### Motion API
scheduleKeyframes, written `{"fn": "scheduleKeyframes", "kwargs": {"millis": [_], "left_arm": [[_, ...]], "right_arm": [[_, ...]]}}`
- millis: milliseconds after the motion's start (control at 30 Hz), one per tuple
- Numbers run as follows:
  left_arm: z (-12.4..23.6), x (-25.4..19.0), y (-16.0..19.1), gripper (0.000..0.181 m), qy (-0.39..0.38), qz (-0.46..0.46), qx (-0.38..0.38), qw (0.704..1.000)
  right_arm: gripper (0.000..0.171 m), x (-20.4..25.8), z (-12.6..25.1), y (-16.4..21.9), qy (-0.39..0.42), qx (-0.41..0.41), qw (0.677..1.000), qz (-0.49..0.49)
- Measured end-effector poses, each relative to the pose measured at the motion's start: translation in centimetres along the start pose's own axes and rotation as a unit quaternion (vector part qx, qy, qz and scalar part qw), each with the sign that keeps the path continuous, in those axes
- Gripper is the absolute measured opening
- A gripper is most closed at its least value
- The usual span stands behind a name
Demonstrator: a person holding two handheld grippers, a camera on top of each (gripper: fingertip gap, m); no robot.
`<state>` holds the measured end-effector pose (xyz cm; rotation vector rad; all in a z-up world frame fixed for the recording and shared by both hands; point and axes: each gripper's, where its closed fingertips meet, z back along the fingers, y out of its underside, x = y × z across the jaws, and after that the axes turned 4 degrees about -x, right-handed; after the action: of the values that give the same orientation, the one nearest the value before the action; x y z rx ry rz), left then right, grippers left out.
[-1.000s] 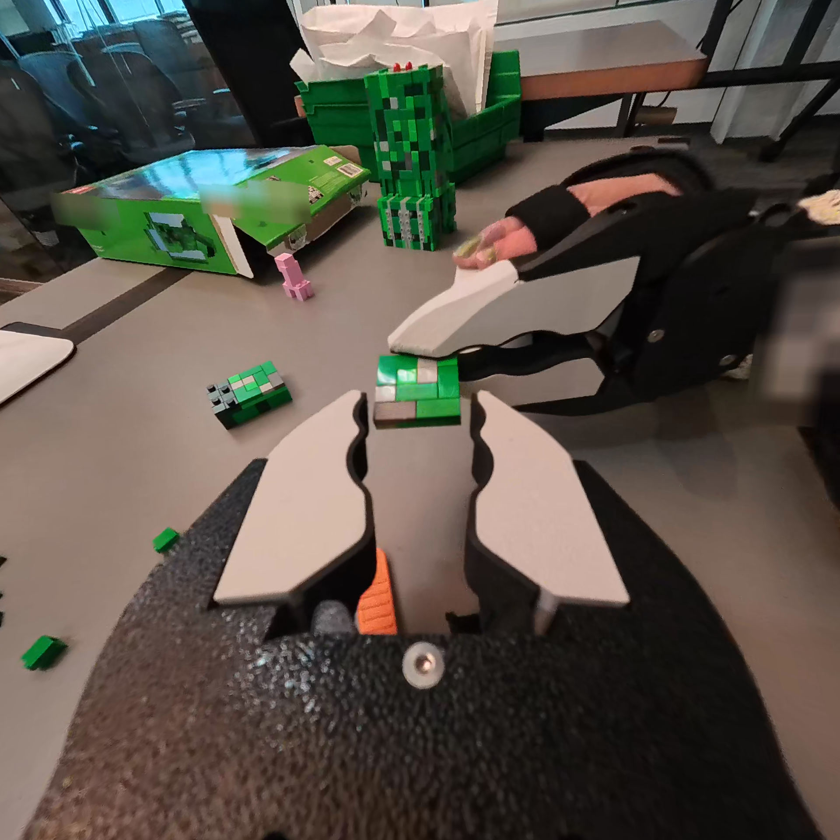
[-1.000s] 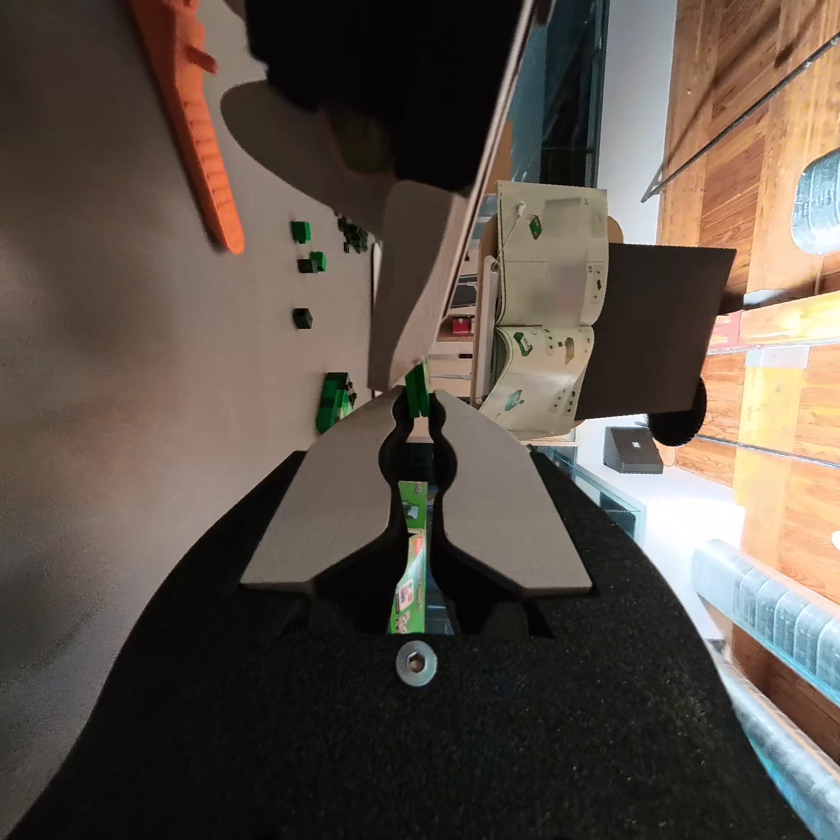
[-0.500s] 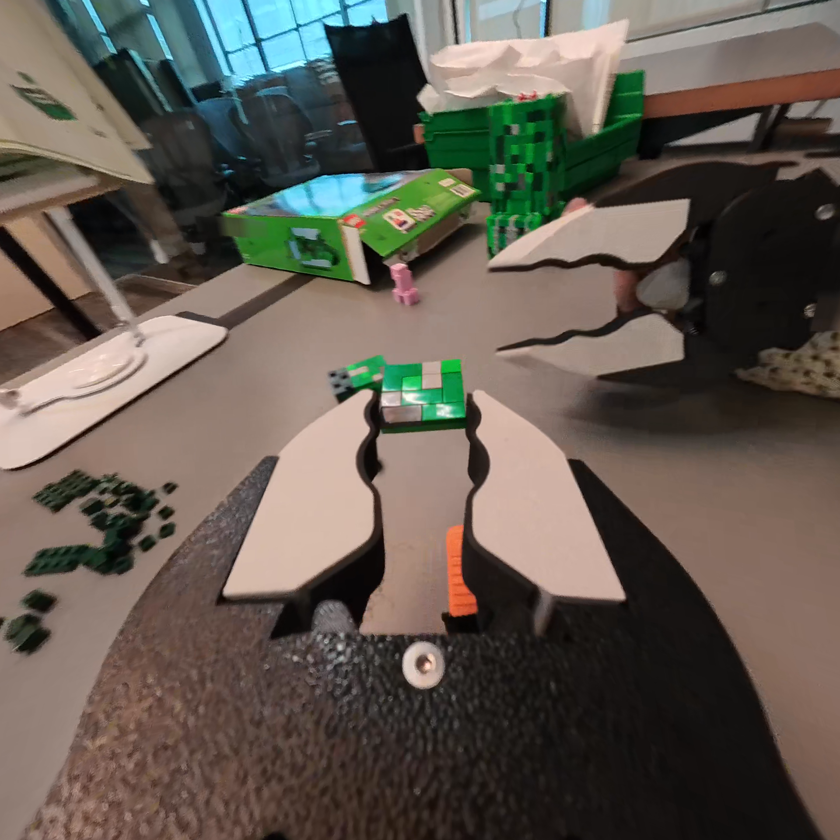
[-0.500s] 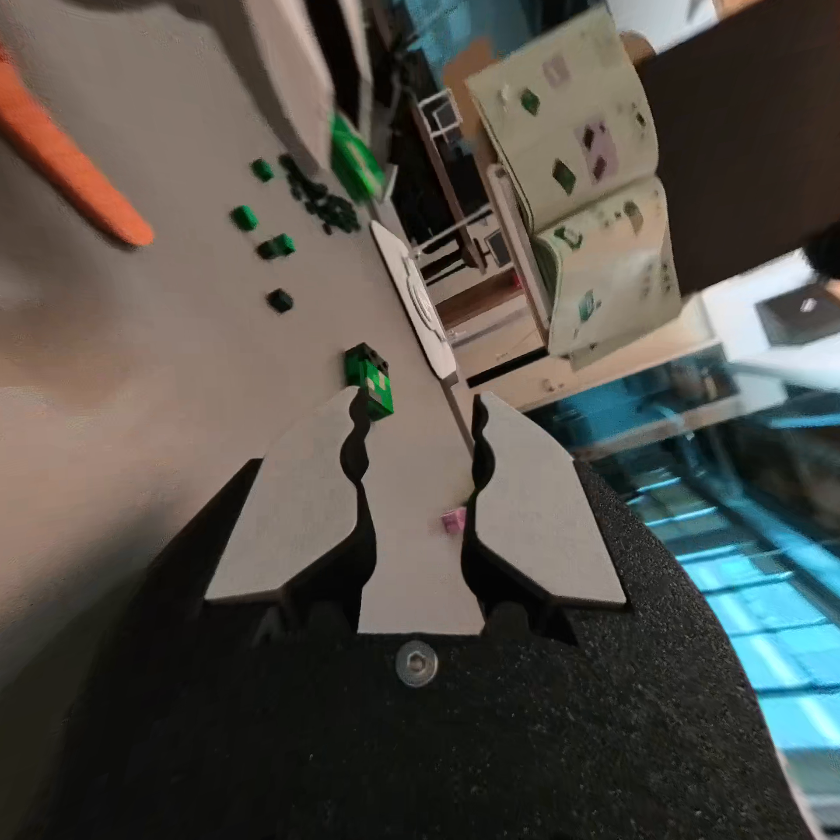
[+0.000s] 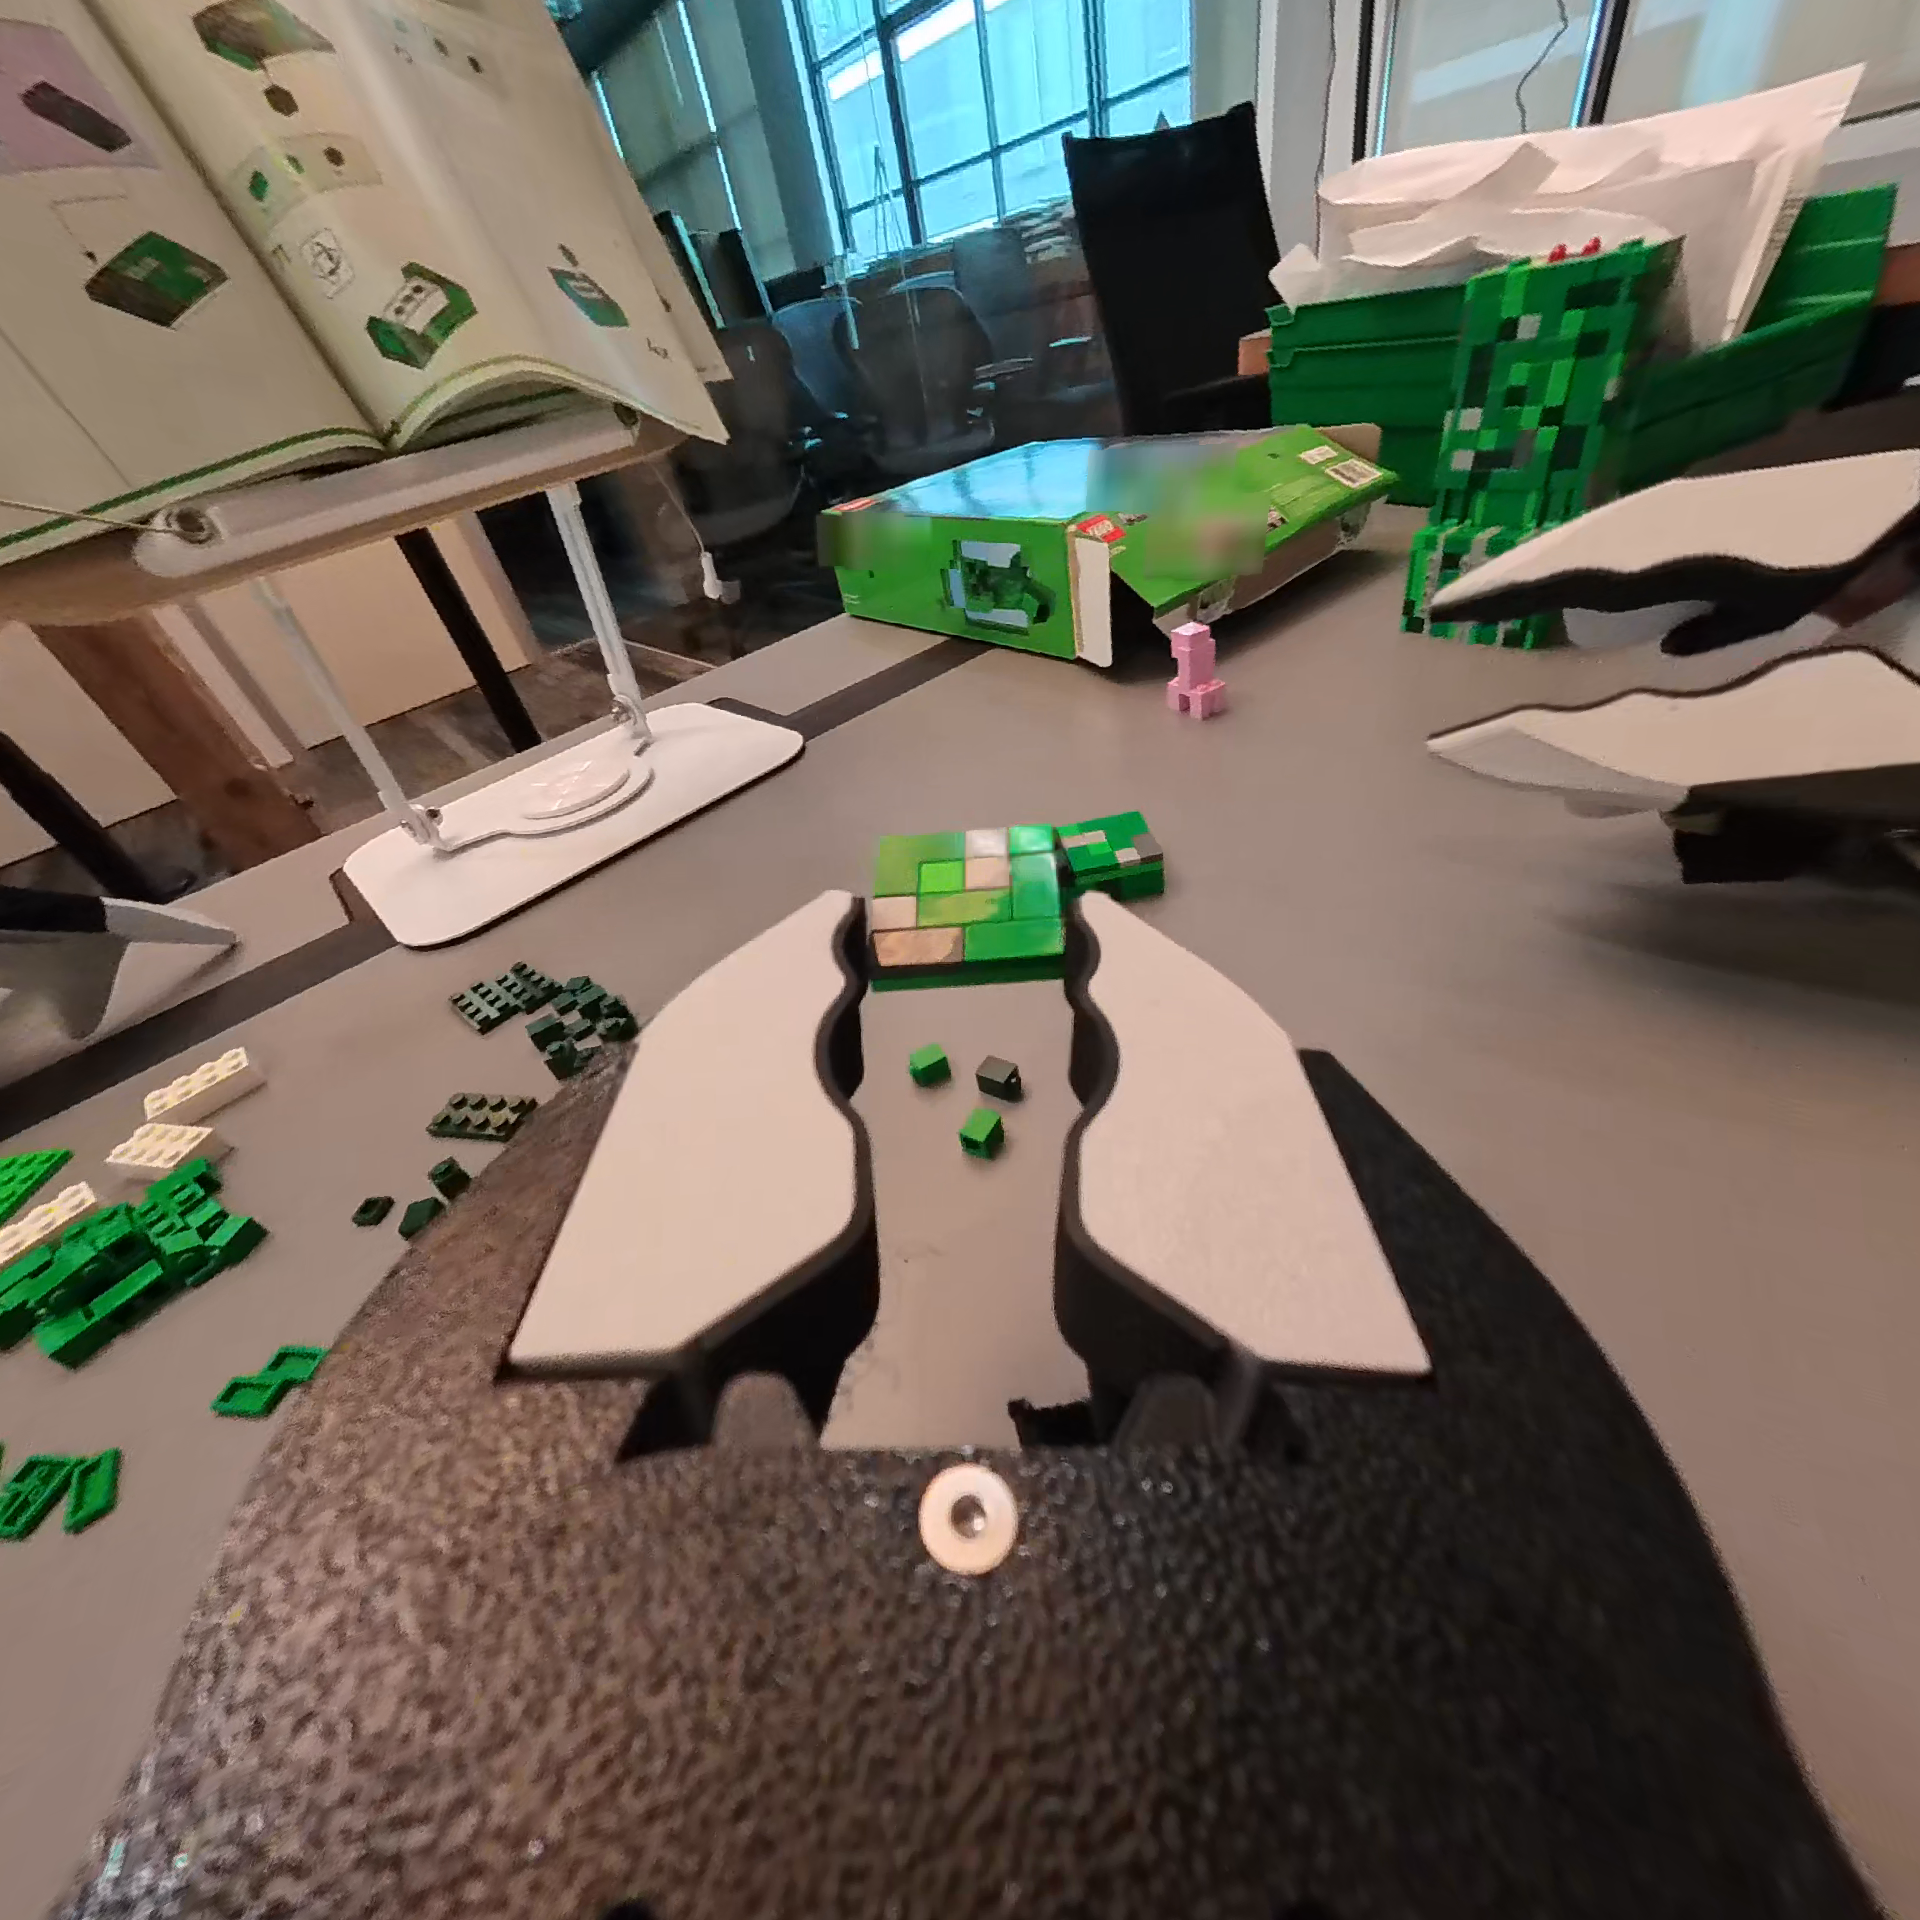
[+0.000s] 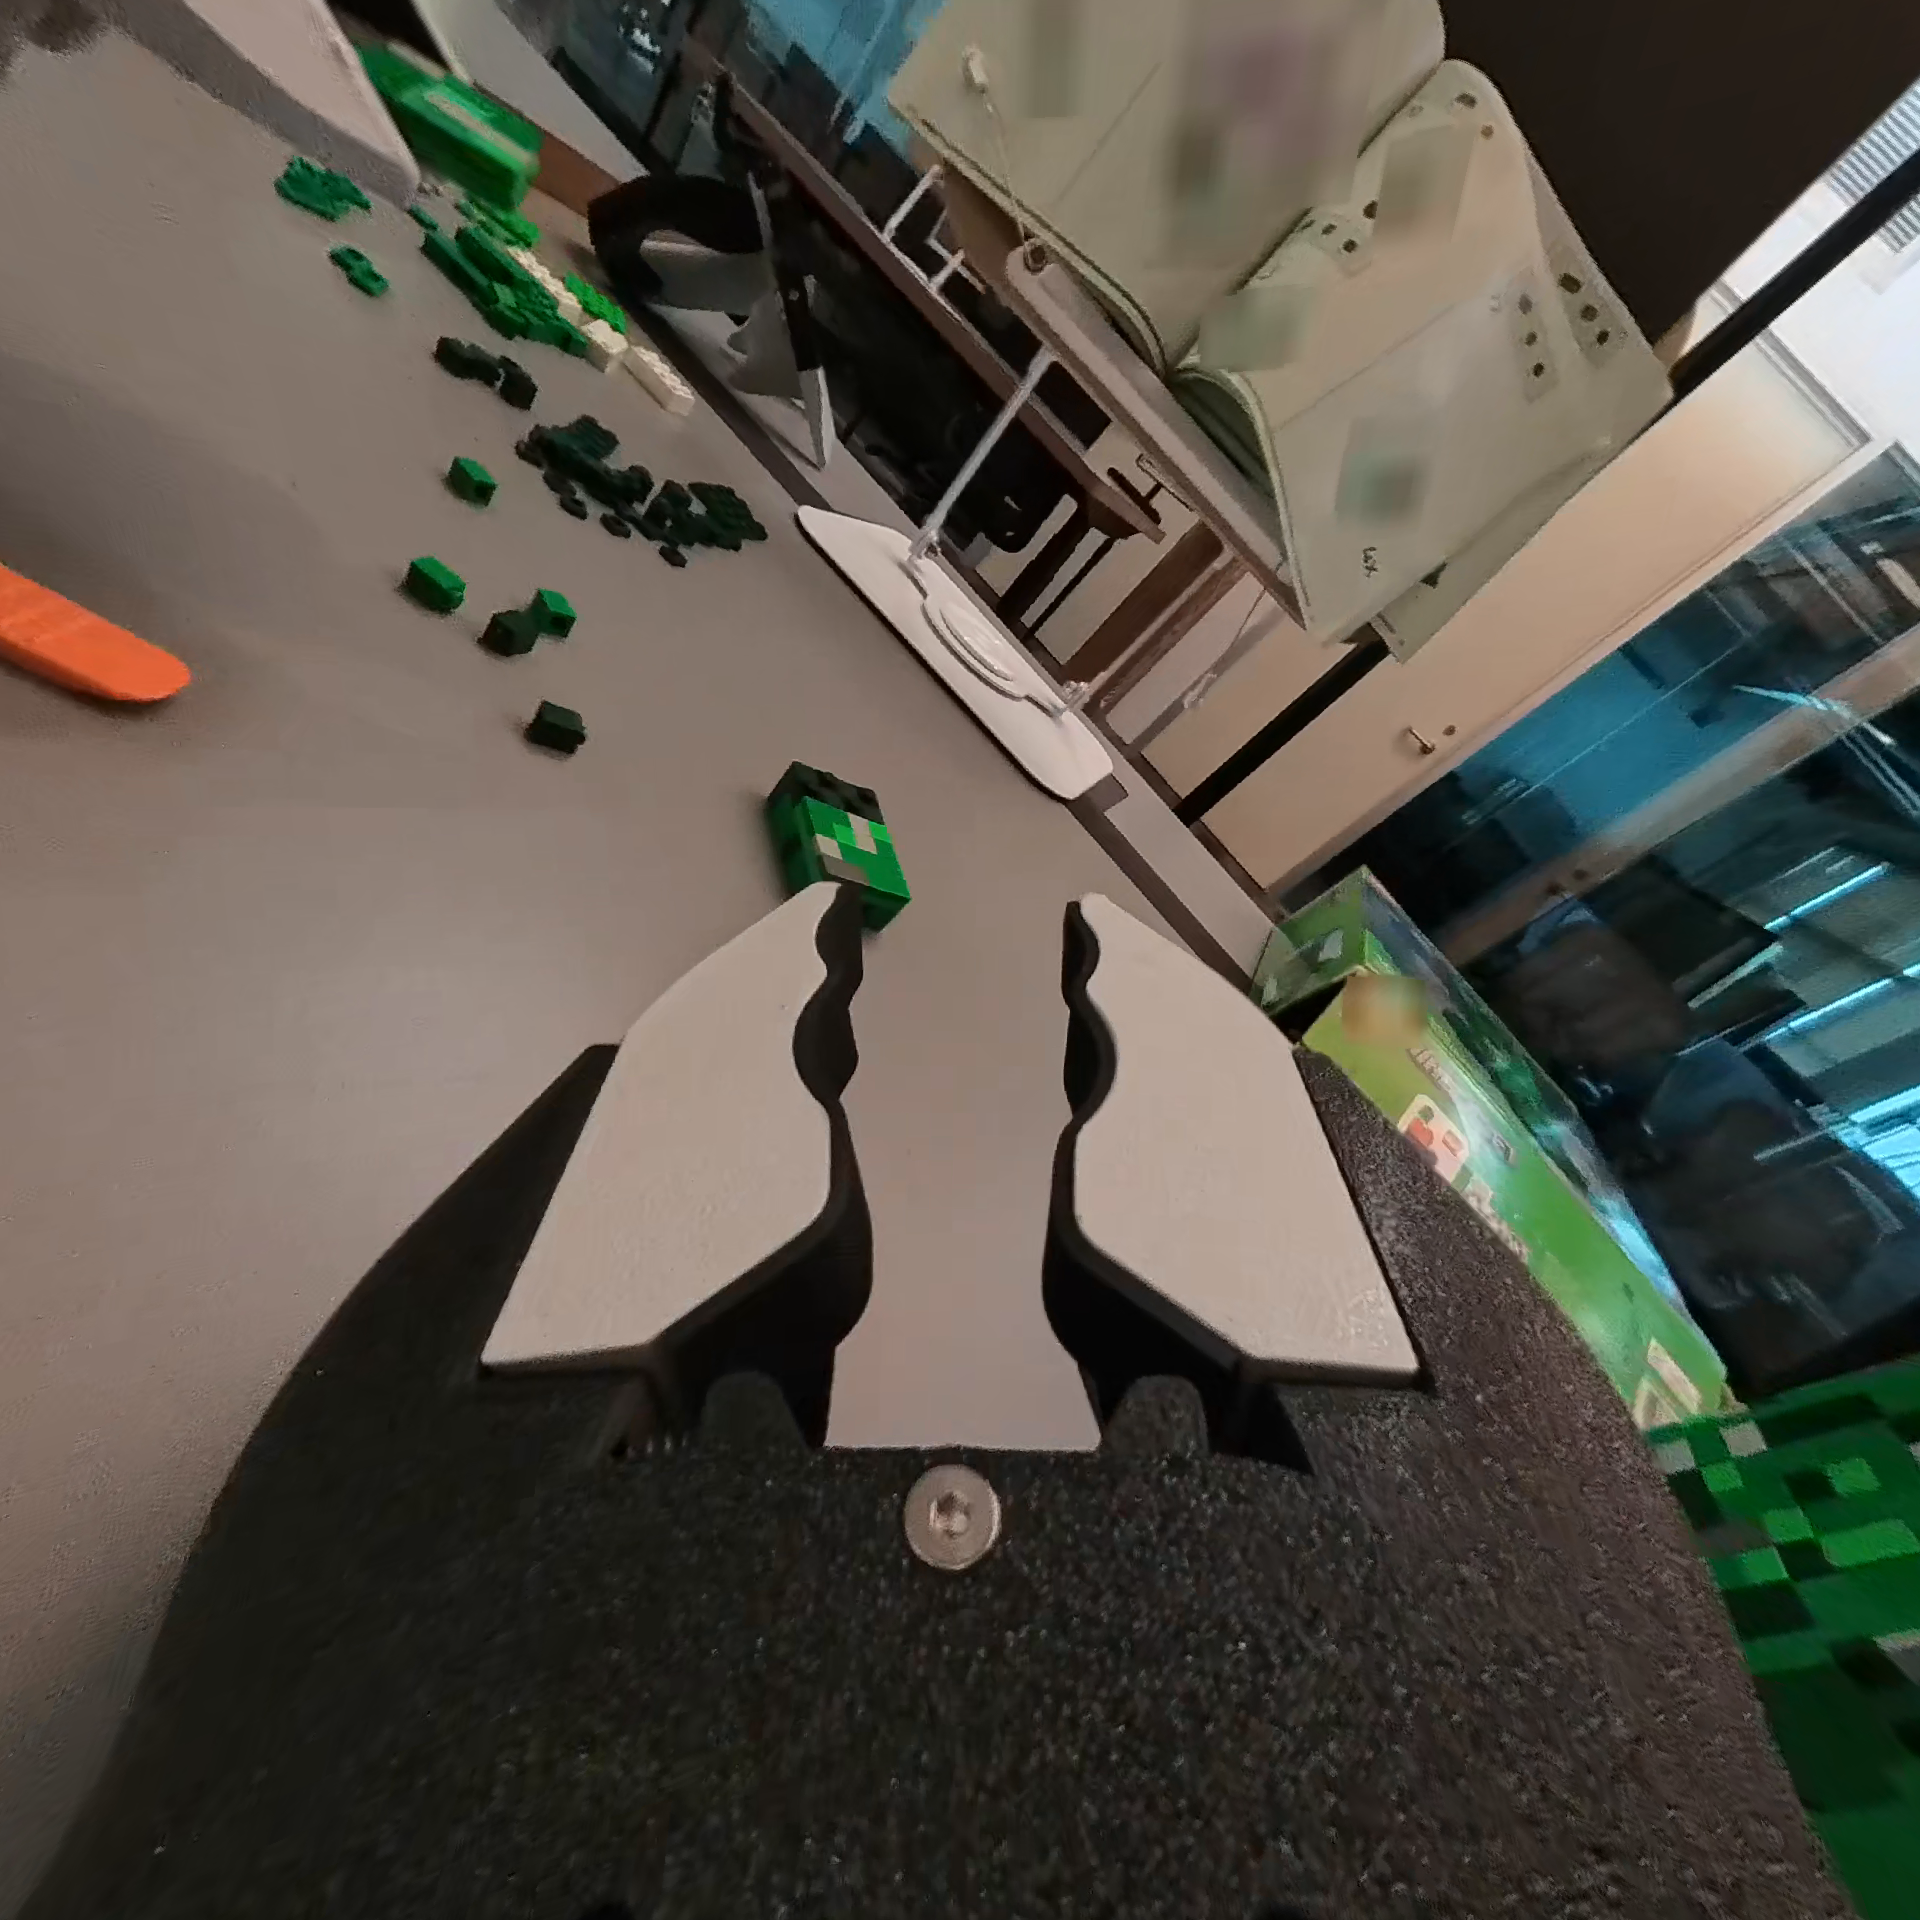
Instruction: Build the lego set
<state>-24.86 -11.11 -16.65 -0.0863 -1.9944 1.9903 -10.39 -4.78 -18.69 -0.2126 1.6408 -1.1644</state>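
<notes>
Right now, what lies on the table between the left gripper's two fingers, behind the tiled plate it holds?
Three small loose bricks, left wrist view; otherwise bare table.

Left claw point(image 5: 966, 935) grips with fingers parted; right claw point(image 6: 961, 914) gapes wide, holding nothing

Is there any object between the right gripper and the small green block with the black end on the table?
Nothing visible. The right gripper is open, and the small green block lies just past its left fingertip on bare table.
</notes>
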Motion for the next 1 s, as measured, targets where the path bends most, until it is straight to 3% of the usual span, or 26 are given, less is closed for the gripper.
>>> {"fn": "scheduleKeyframes", "kwargs": {"millis": [300,633,1000], "left_arm": [[-0.5,-1.1,0.3,0.036,0.017,-0.059,0.002,0.998],[-1.0,-2.9,0.6,0.036,0.030,-0.138,0.002,0.990],[-1.3,1.0,-0.4,0.036,-0.006,-0.044,-0.045,0.998]], "right_arm": [[0.033,0.0,-0.1,-0.3,-0.010,-0.012,0.999,-0.042],[0.030,-0.9,-4.0,-1.2,-0.004,-0.050,0.995,-0.083],[0.027,-3.3,-6.2,-2.4,0.006,-0.128,0.983,-0.131]]}}
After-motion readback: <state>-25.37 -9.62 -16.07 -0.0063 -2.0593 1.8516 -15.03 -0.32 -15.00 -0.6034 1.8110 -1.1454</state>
